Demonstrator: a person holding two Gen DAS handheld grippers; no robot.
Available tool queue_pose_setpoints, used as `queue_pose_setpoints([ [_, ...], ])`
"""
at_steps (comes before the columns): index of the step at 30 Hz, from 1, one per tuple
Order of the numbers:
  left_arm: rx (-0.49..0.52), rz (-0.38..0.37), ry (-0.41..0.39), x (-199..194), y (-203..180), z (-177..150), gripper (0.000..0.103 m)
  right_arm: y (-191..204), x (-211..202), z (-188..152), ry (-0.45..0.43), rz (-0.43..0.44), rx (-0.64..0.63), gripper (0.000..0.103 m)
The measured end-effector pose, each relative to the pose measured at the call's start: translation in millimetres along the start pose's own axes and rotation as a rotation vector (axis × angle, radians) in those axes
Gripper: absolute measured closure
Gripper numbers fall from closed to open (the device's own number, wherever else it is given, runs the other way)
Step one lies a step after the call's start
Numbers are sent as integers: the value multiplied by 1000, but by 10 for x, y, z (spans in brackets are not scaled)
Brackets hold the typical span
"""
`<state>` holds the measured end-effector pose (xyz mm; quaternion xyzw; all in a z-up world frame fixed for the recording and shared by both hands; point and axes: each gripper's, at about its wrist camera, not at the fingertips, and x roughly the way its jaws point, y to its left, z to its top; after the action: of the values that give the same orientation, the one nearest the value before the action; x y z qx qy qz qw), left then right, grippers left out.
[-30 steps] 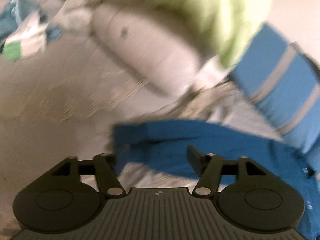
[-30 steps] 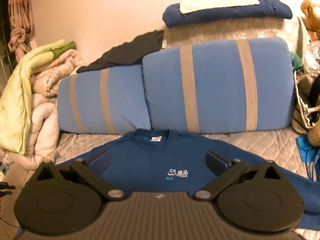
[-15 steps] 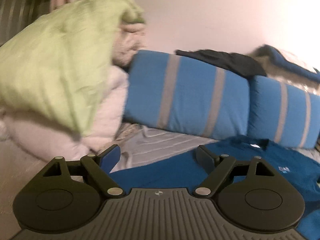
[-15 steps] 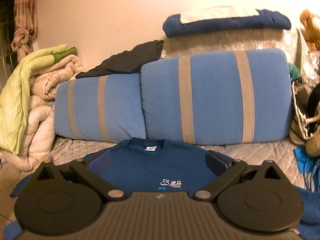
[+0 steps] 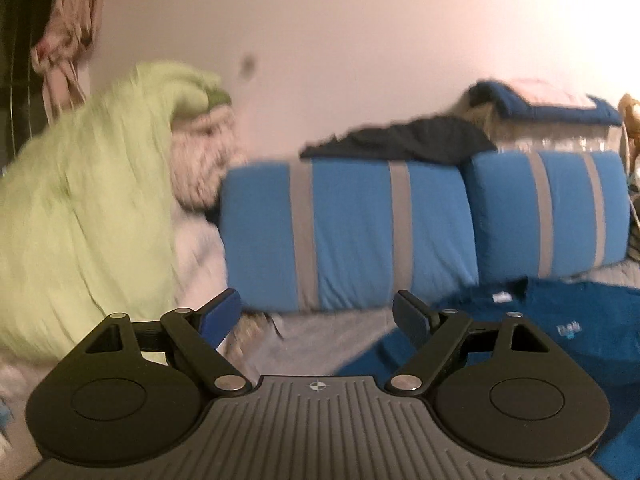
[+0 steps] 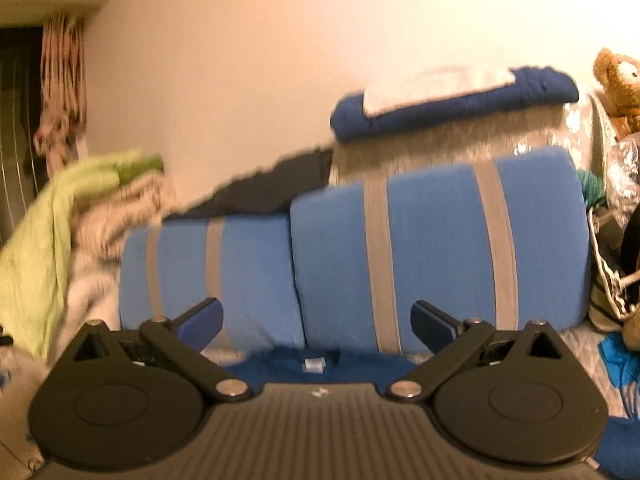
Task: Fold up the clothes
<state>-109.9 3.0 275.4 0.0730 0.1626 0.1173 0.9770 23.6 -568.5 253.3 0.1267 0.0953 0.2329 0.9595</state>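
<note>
A dark blue sweatshirt (image 5: 560,336) with a small white chest logo lies spread flat on the quilted bed, collar towards the cushions. In the right wrist view only its collar and label (image 6: 316,364) show above the gripper body. My left gripper (image 5: 318,314) is open and empty, raised above the bed to the left of the sweatshirt. My right gripper (image 6: 316,322) is open and empty, raised over the sweatshirt and facing the cushions.
Two blue cushions with grey stripes (image 5: 344,232) (image 6: 436,248) stand against the wall. A black garment (image 5: 400,140) lies on top of them. A green and cream duvet pile (image 5: 88,216) is at the left. A folded navy garment (image 6: 452,100), a teddy bear (image 6: 618,76) and bags are at the right.
Both grippers have lifted and tilted up. The left view swung from the sweatshirt's sleeve on the bed to the cushions and wall. Less of the sweatshirt shows in the right view.
</note>
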Motion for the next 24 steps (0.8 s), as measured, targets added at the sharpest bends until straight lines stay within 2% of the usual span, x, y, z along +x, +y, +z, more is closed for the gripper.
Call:
queue_pose_setpoints([
  [4, -5, 41, -47, -144, 185, 344, 19, -15, -40, 169, -79, 11, 20, 0],
  [6, -30, 57, -77, -251, 307, 526, 19, -44, -151, 382, -141, -3, 14, 0],
  [9, -79, 36, -132, -442, 441, 730, 19, -131, -380, 724, -235, -30, 10, 0],
  [13, -136, -3, -182, -683, 540, 837, 19, -302, -763, 1104, -336, -72, 33, 0],
  [17, -161, -48, -173, -844, 508, 745, 19, -477, -1131, 1261, -332, -107, 34, 0],
  [24, -262, -193, -146, -1074, 291, 198, 19, -741, -1671, 1171, -180, -121, -6, 0],
])
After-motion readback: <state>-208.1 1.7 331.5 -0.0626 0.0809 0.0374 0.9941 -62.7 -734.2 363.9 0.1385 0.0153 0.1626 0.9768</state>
